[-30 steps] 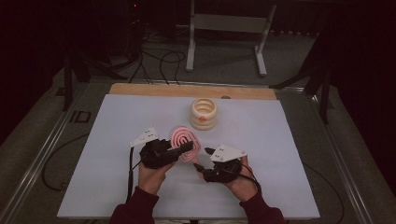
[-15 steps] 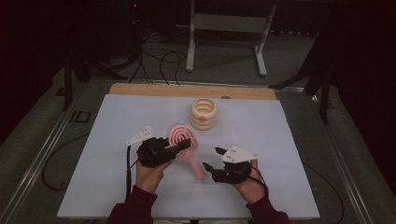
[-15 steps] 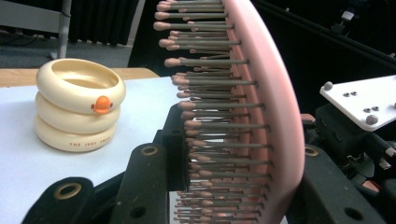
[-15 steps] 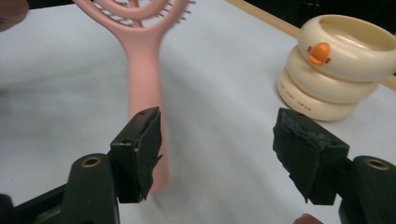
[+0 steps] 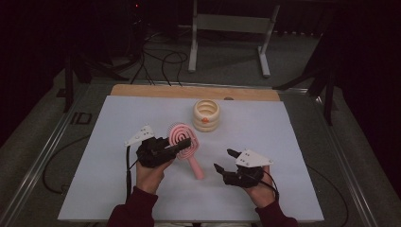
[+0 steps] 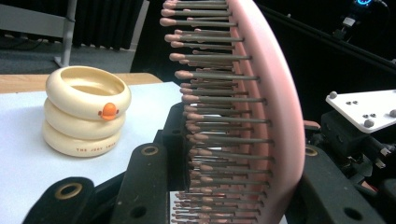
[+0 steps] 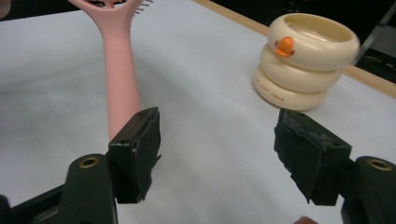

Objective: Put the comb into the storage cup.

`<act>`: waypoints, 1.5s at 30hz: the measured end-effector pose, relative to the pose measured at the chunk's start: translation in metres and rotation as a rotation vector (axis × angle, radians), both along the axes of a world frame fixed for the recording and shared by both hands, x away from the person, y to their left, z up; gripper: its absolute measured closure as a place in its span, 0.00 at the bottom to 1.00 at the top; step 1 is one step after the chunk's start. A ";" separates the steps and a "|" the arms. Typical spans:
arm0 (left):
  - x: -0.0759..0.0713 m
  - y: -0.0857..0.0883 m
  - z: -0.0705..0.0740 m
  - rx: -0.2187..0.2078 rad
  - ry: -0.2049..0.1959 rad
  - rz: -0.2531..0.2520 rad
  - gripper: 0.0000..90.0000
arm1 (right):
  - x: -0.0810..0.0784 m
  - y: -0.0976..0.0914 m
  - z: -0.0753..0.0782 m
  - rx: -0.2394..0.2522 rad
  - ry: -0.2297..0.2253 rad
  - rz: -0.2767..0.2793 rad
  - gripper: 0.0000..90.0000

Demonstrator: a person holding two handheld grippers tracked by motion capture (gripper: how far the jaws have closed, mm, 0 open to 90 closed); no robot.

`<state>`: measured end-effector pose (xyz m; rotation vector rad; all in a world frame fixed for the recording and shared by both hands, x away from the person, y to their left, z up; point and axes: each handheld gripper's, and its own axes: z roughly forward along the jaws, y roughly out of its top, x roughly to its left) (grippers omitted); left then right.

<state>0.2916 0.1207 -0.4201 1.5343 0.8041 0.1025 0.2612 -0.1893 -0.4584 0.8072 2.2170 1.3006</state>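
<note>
The left gripper (image 5: 182,144) is clamping the round head of a pink hairbrush (image 5: 183,142), its jaws pressing together on the bristle side and the back, and holding it tilted over the white table (image 5: 307,142). The brush's handle is slanting down toward the person's side. The right gripper (image 5: 224,161) is hovering just beside that handle, its jaws spread with nothing between them, having just been opening. A cream holder of stacked rings (image 5: 206,115), marked with an orange beak, is standing upright farther back, apart from both. By the look of it, the pickup is done; dropping the brush into the holder is still waiting.
</note>
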 end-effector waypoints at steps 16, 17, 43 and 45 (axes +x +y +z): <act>0.003 0.005 0.005 -0.009 -0.012 0.014 0.72 | -0.005 -0.018 -0.004 0.045 -0.032 -0.053 0.29; 0.003 0.005 0.005 -0.011 -0.011 0.013 0.72 | -0.005 -0.019 -0.004 0.043 -0.032 -0.056 0.28; 0.011 0.010 0.012 -0.012 -0.028 0.029 0.72 | -0.006 -0.041 -0.005 0.121 -0.057 -0.122 0.16; 0.012 0.011 0.013 -0.010 -0.031 0.031 0.72 | -0.006 -0.043 -0.005 0.127 -0.055 -0.127 0.14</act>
